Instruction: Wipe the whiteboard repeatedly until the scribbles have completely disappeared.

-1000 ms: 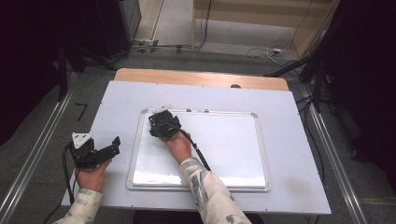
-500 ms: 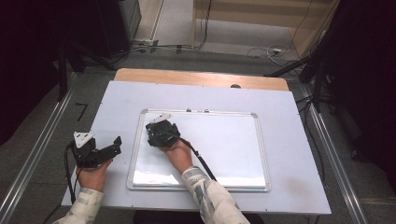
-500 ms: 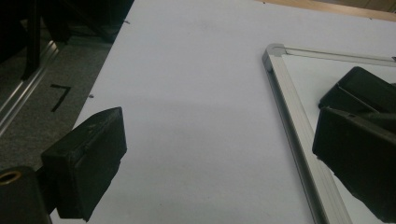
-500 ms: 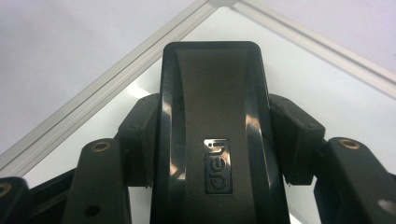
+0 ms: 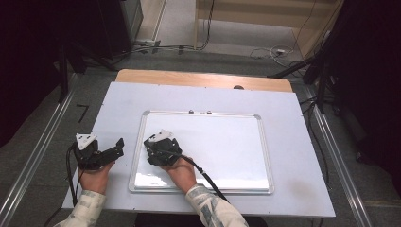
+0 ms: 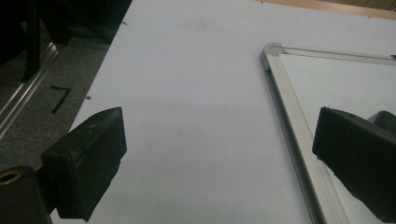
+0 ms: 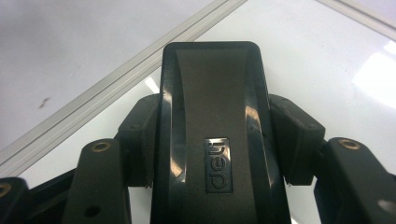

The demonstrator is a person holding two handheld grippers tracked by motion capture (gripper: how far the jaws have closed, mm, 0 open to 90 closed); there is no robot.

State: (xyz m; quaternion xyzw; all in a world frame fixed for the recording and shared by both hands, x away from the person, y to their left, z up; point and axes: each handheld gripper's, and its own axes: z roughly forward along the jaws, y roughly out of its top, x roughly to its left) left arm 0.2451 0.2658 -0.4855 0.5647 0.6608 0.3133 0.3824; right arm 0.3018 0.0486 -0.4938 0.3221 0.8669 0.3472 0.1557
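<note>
Since a second ago my right gripper (image 5: 152, 147) slid the eraser (image 7: 212, 126) toward the whiteboard's (image 5: 227, 142) near-left corner, fingers clamped on it, long axis running away from me; left gripper (image 5: 113, 147) fingers apart on tabletop (image 5: 293, 118).

black eraser (image 7: 212, 135) clamped in hand-held gripper (image 7: 212, 140), over whiteboard (image 7: 327, 60), near its frame

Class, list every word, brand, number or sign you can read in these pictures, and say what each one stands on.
"deli": a raised brand badge, reading sideways in the right gripper view, on the black eraser clamped in the right gripper over the whiteboard.
A black angle of tape on the floor looks like a "7"; it may be only a marker.
No other text is legible.
</note>
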